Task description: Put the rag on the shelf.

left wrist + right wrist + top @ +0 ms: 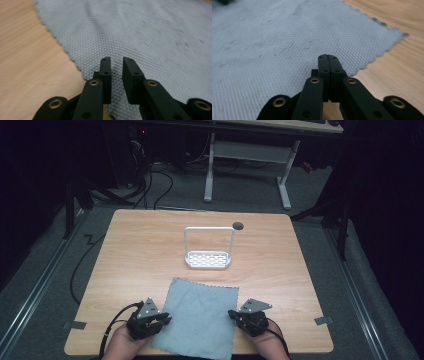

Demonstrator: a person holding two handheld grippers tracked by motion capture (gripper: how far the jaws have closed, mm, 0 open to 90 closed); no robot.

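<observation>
A grey-blue waffle-textured cloth (200,315) lies flat on the wooden table (135,245) at its near edge. My left gripper (164,320) rests at the cloth's left edge and points right, over the fabric. In the left gripper view its jaws (116,60) stand a little apart above the cloth (140,32), with nothing between them. My right gripper (233,314) sits at the cloth's right edge and points left. In the right gripper view its jaws (327,57) are pressed together just above the cloth (274,42), near its scalloped border.
A small white rack (208,260) with a tall wire handle stands past the cloth at mid table. A dark round spot (238,225) lies behind it. Grey tape marks (323,320) sit near the table's front corners. A desk frame (247,165) stands on the floor beyond.
</observation>
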